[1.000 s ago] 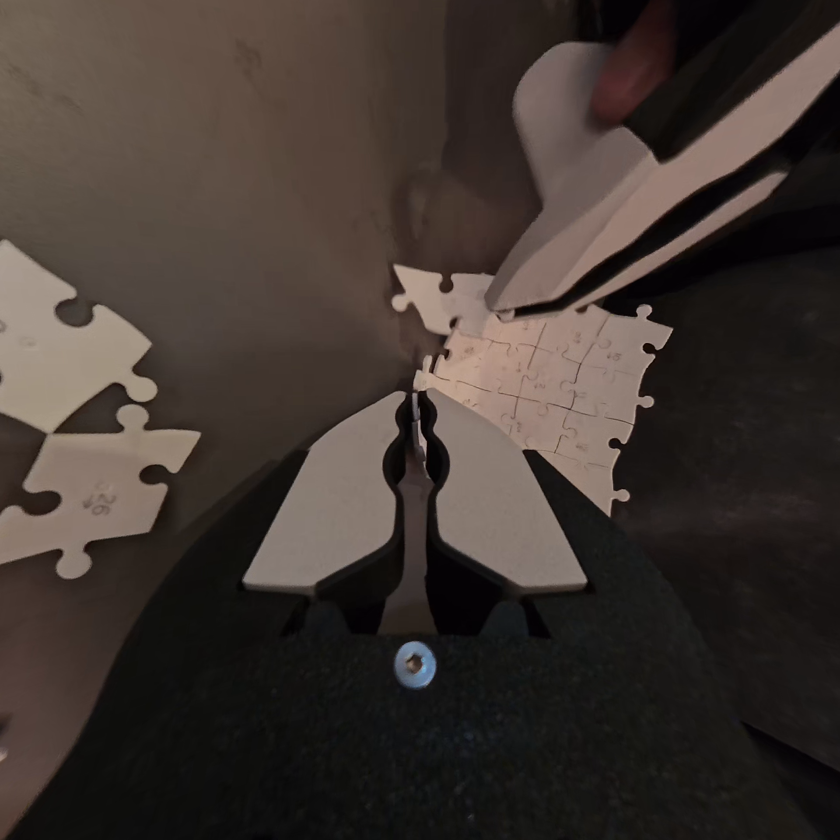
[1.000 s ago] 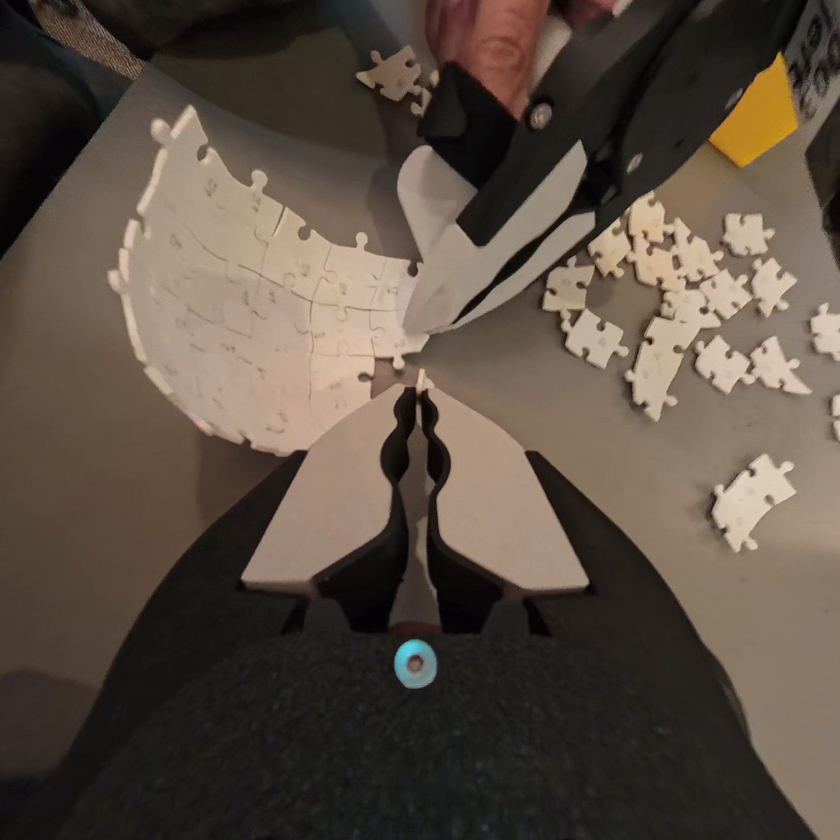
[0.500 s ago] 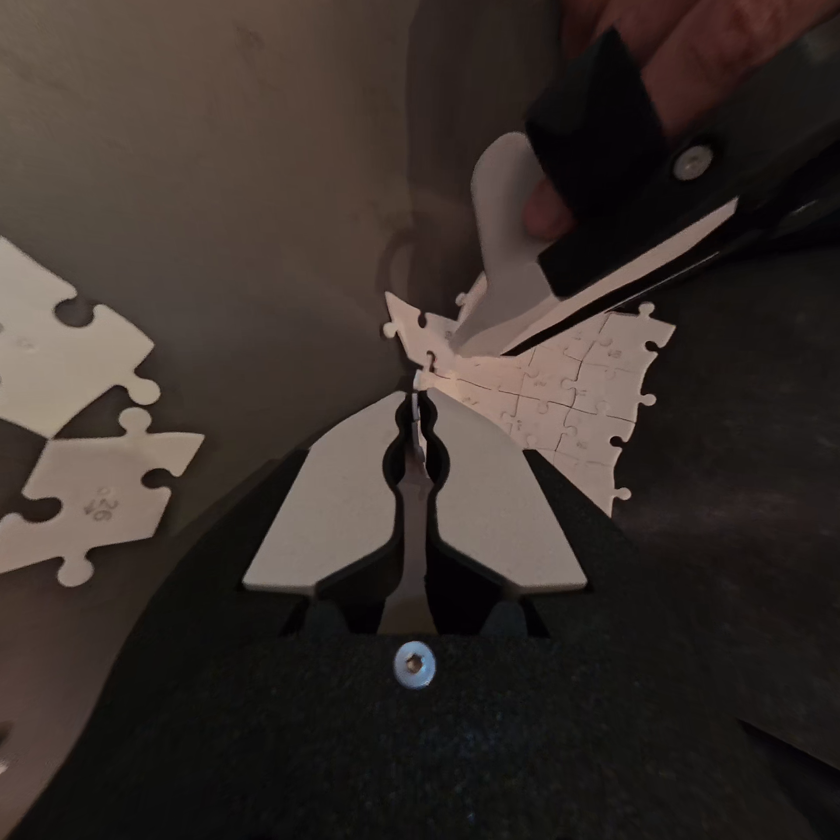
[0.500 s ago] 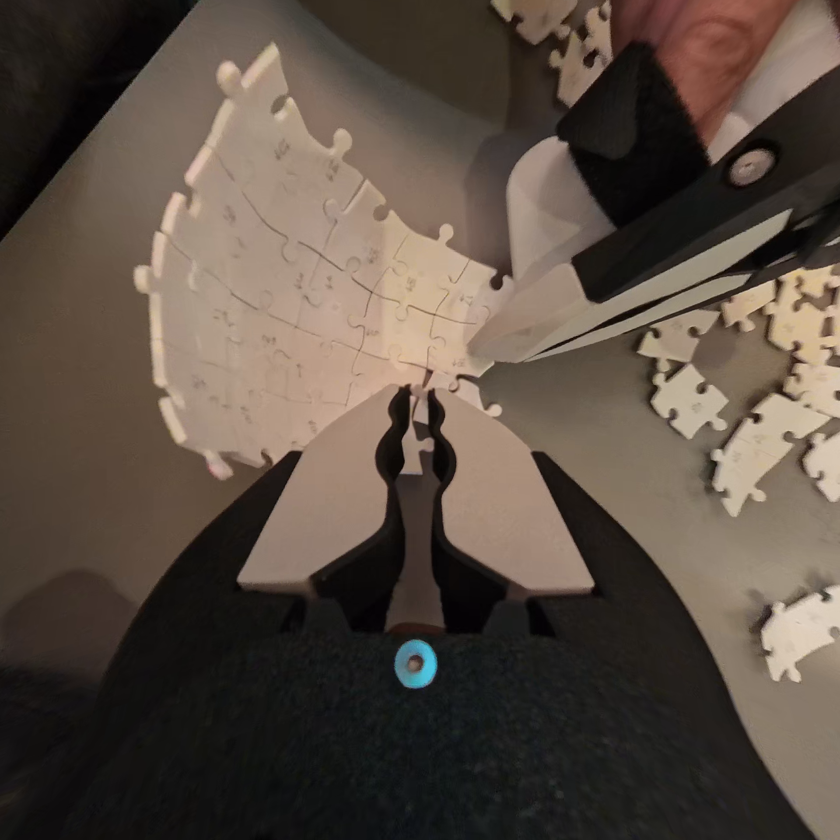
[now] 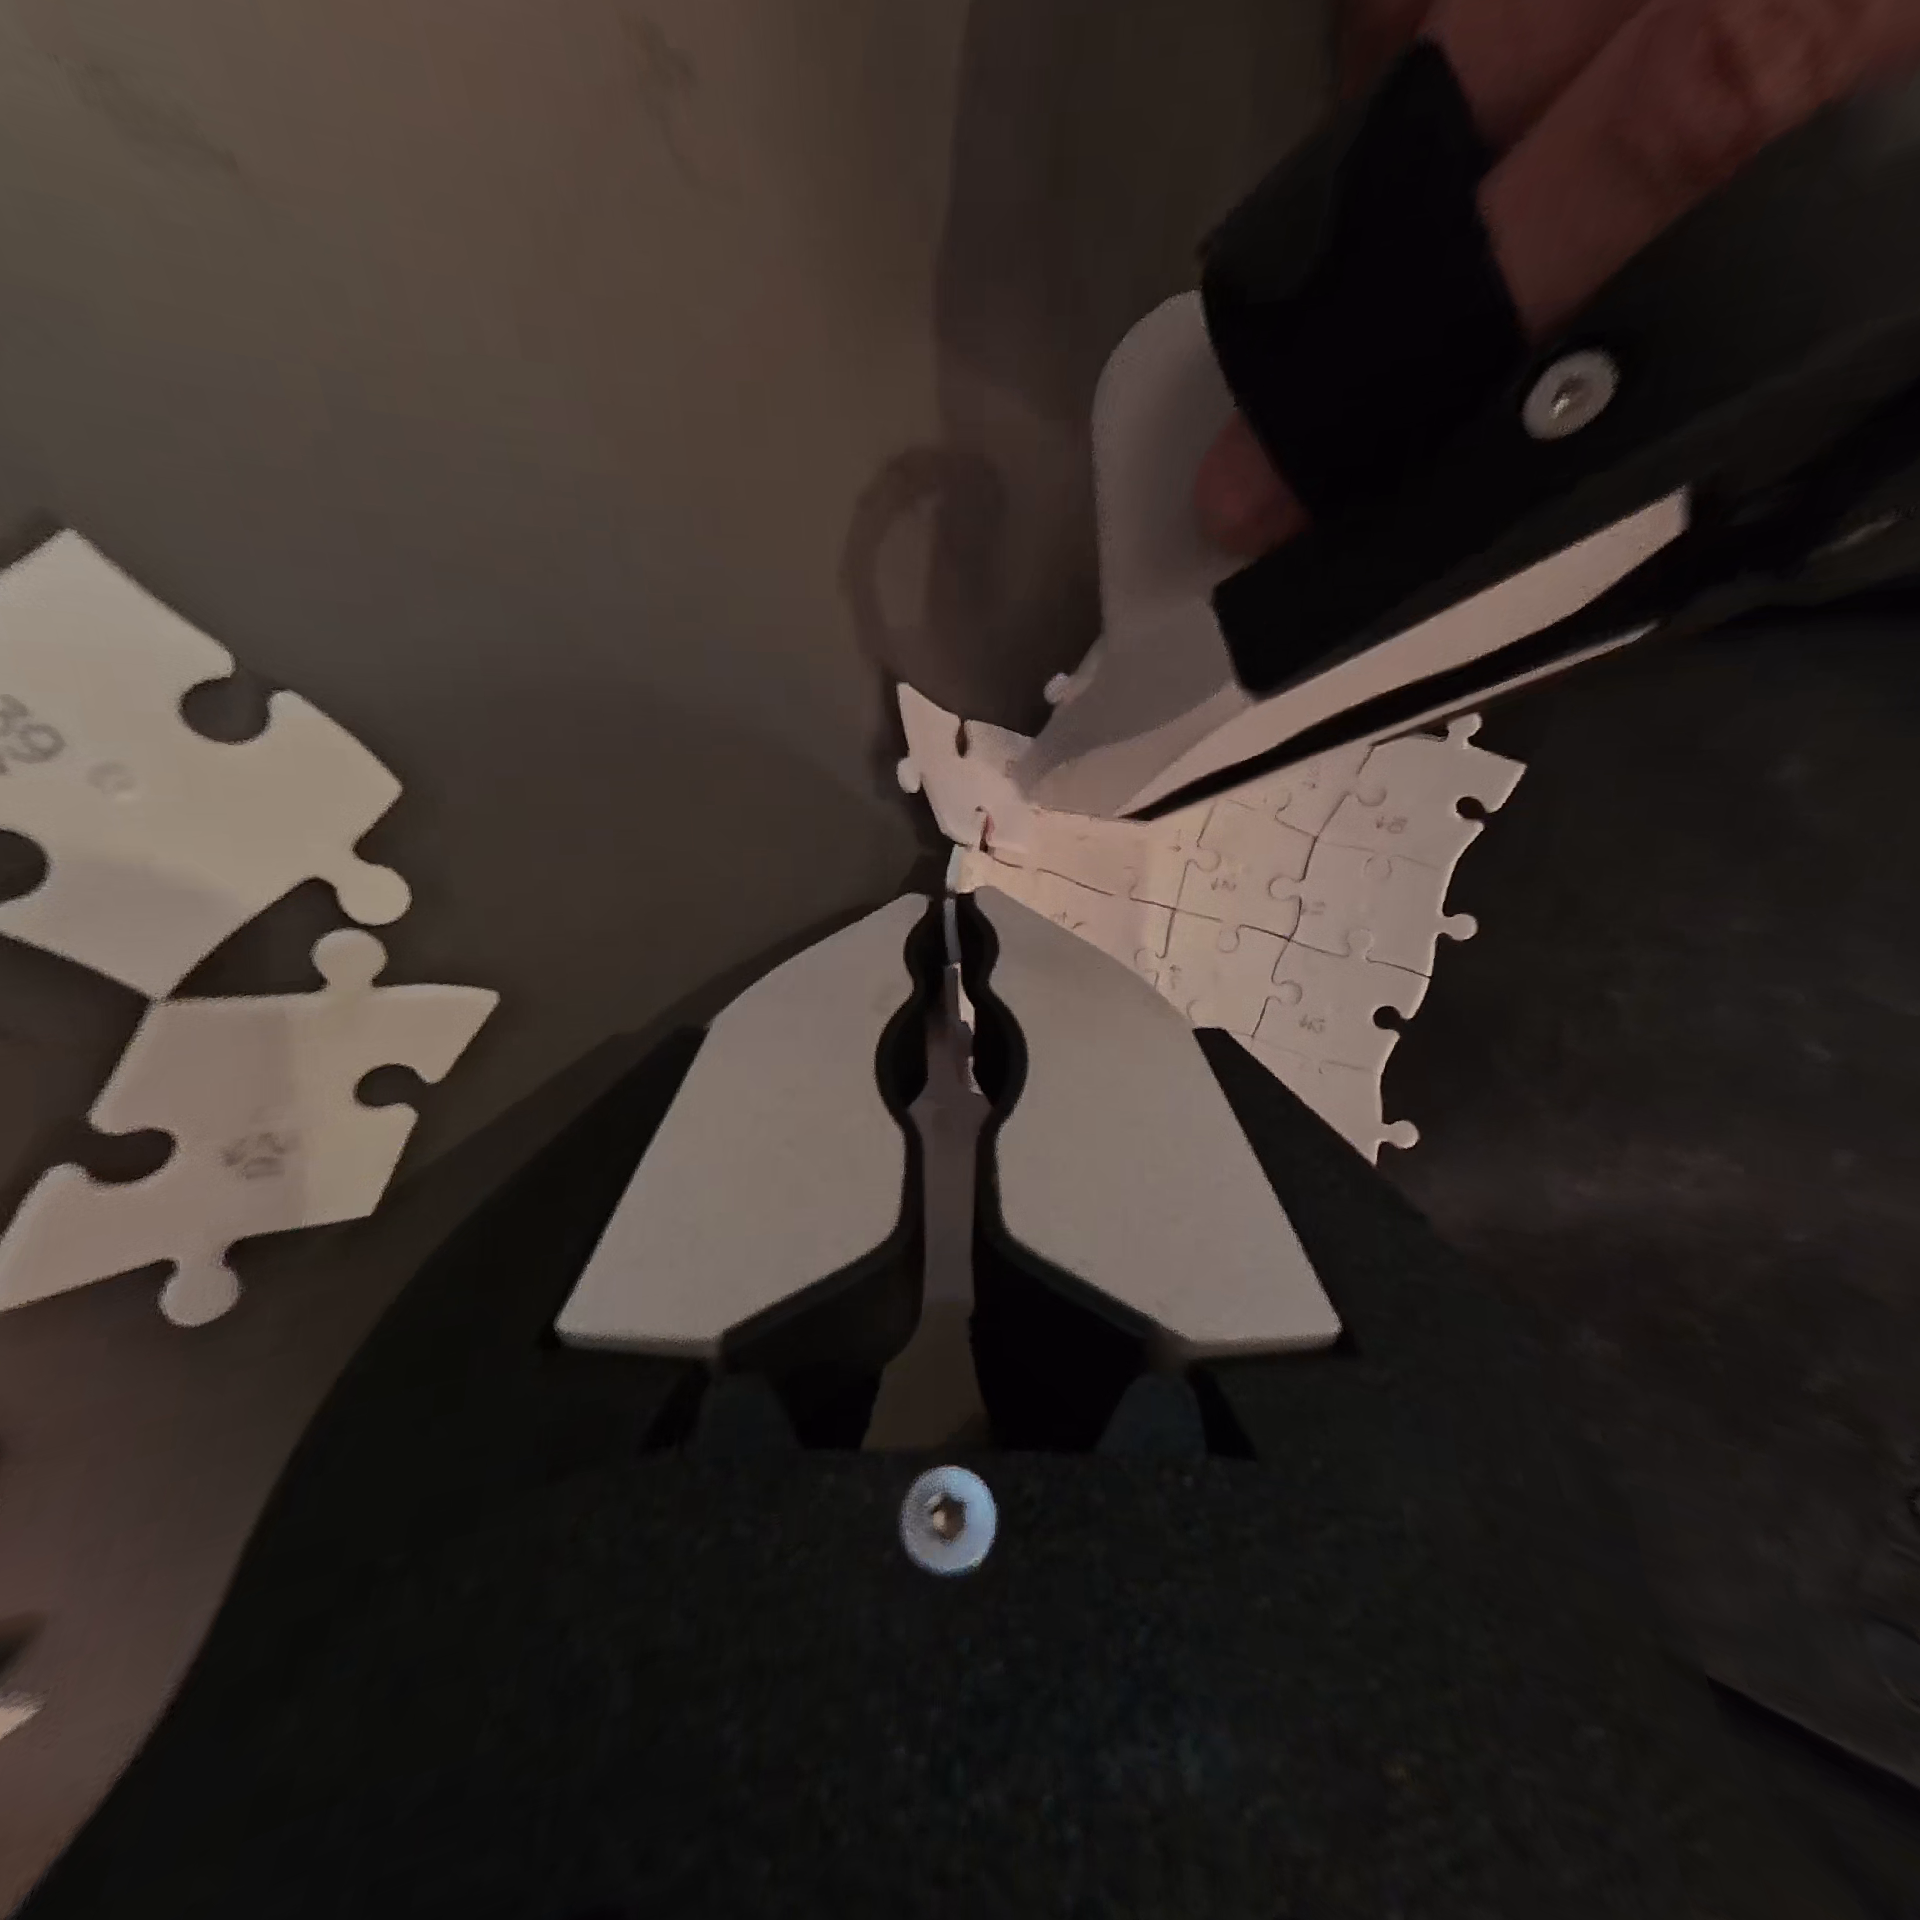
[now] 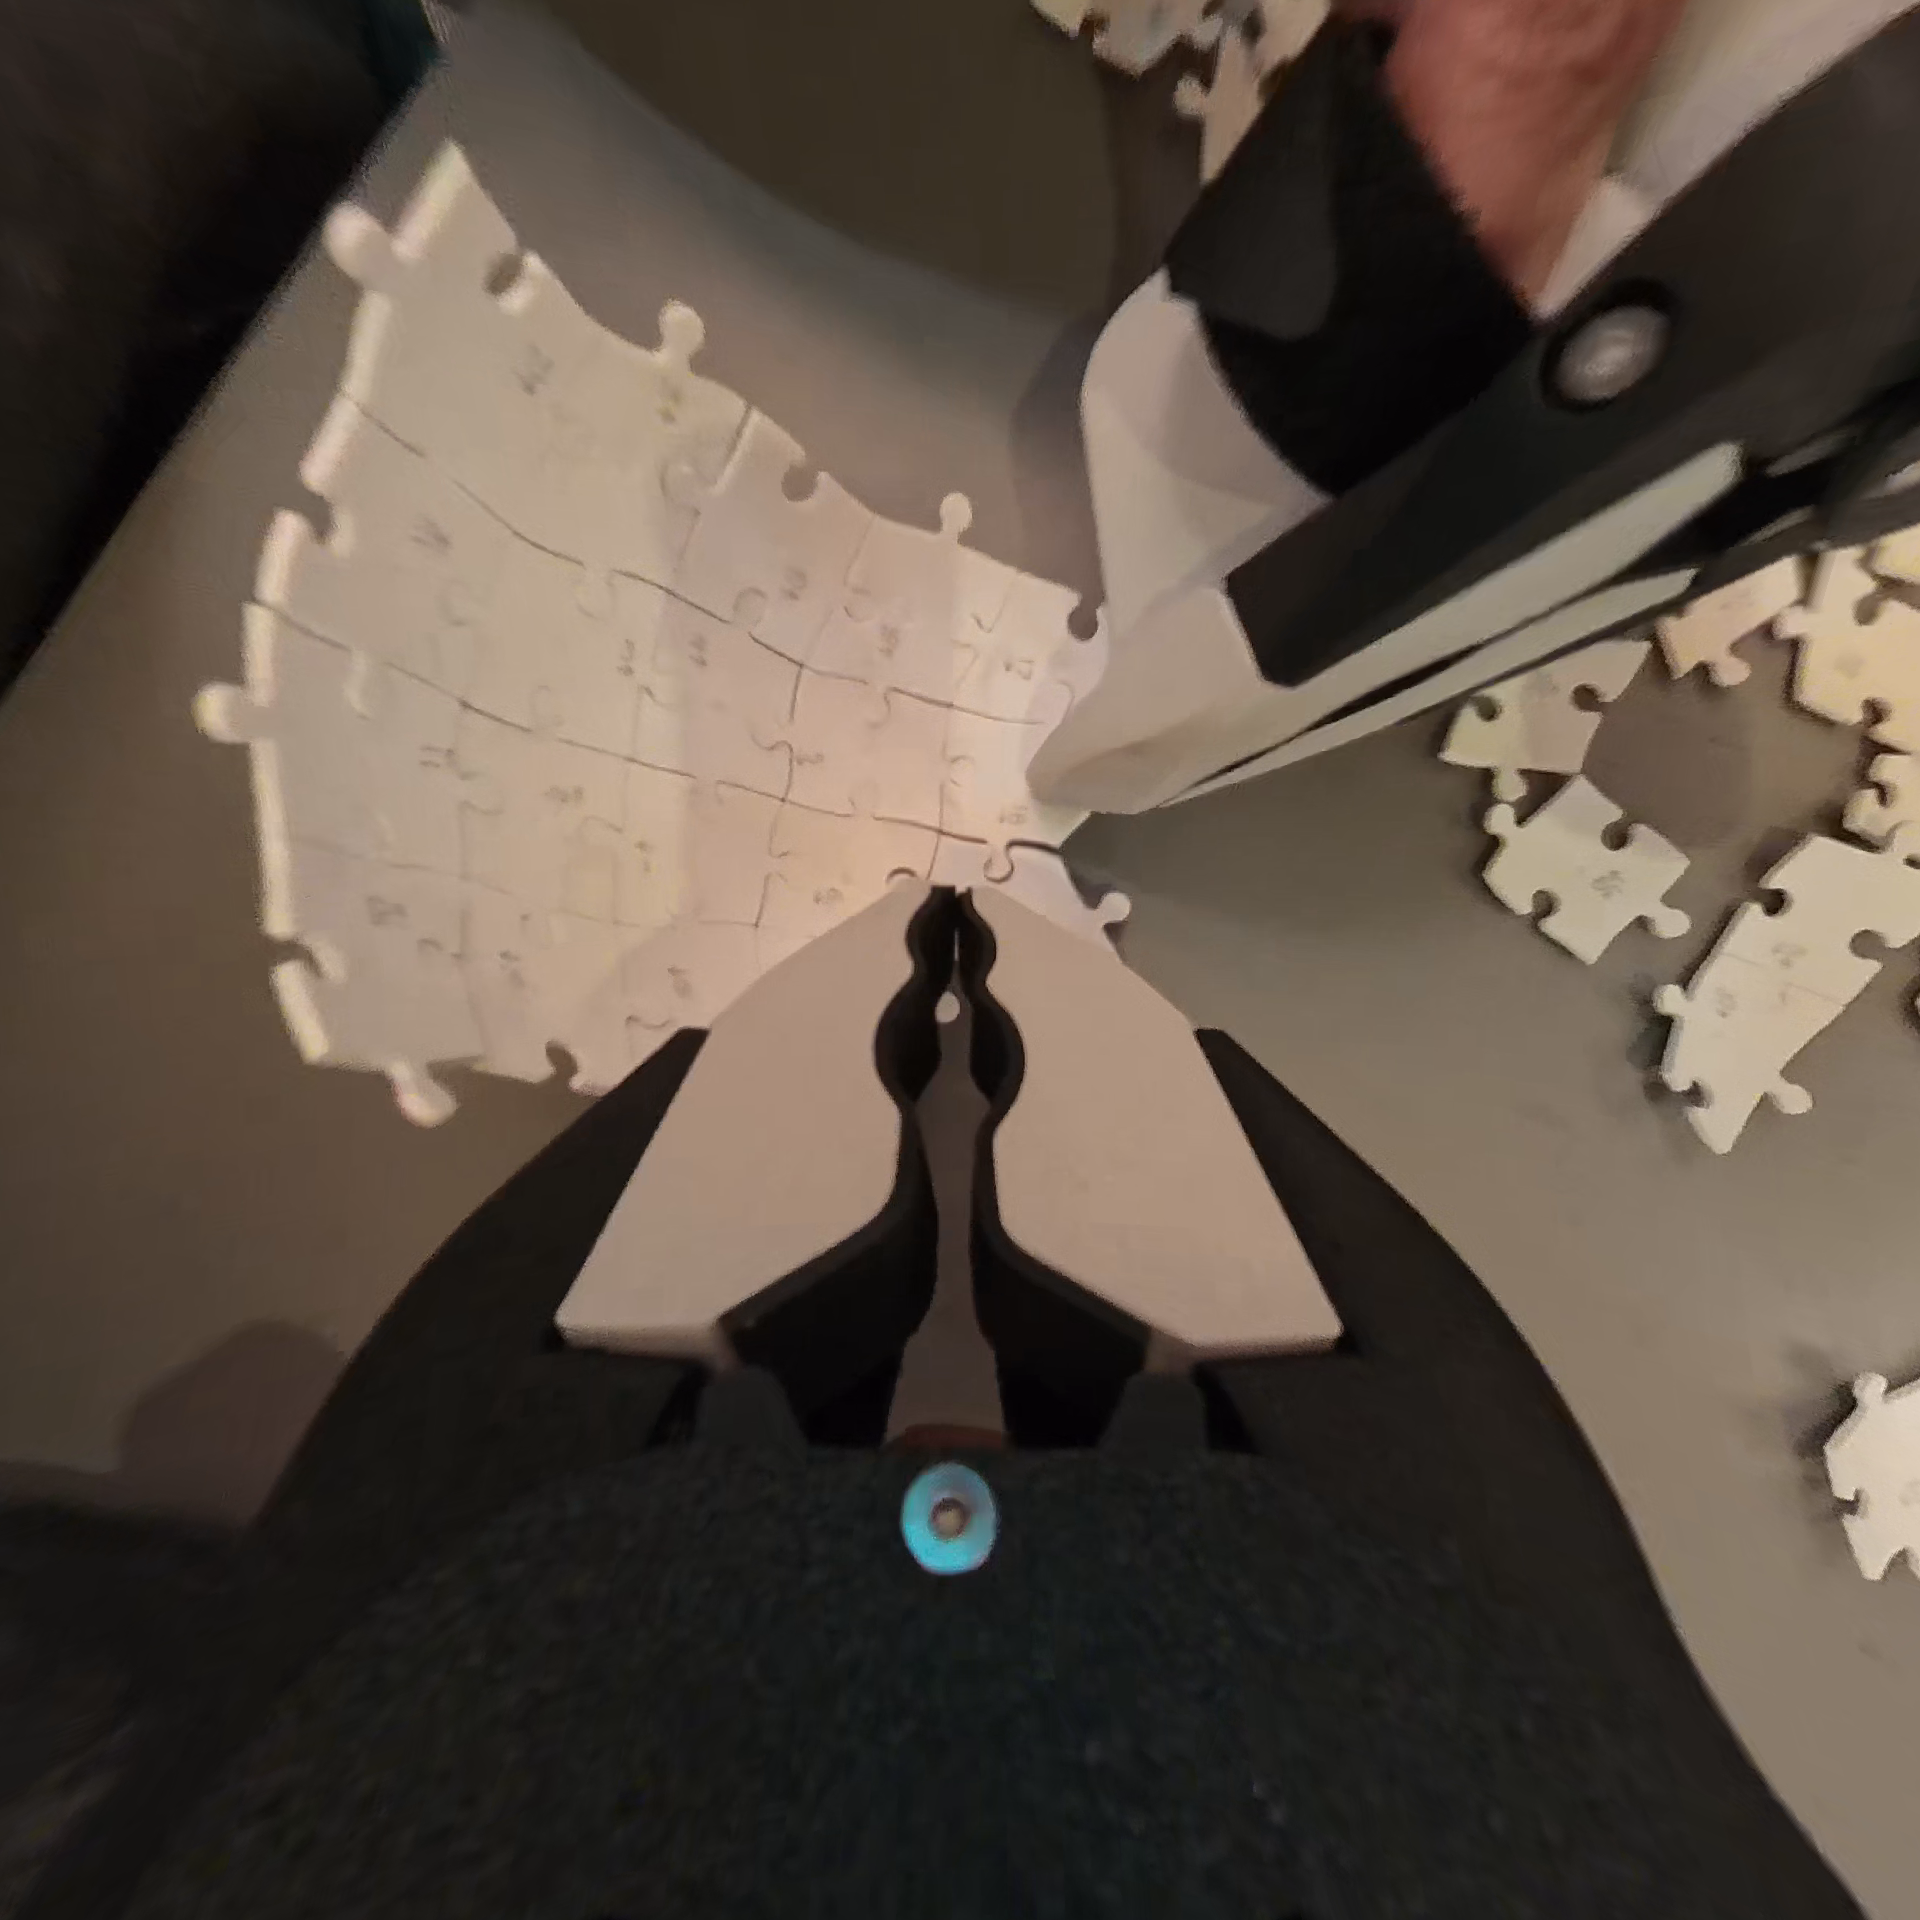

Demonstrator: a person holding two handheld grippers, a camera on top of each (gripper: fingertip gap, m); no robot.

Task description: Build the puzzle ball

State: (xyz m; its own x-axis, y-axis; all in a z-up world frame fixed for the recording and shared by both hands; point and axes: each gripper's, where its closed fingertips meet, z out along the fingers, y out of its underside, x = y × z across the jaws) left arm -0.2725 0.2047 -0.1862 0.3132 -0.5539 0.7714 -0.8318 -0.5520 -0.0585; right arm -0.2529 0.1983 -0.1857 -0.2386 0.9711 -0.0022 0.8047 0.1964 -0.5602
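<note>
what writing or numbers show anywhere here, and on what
Loose pieces: small grey printed marks on their white backs; I won't quote them.
Shell: one faint mark on each joined piece, mostly too blurred to read.
No brand, label or sign elsewhere.

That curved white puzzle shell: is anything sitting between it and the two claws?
Nothing visible. The left claw is shut on the edge of the puzzle shell, and the right claw is shut on a piece at the same corner. The loose pieces lie off to the side on the table.
</note>
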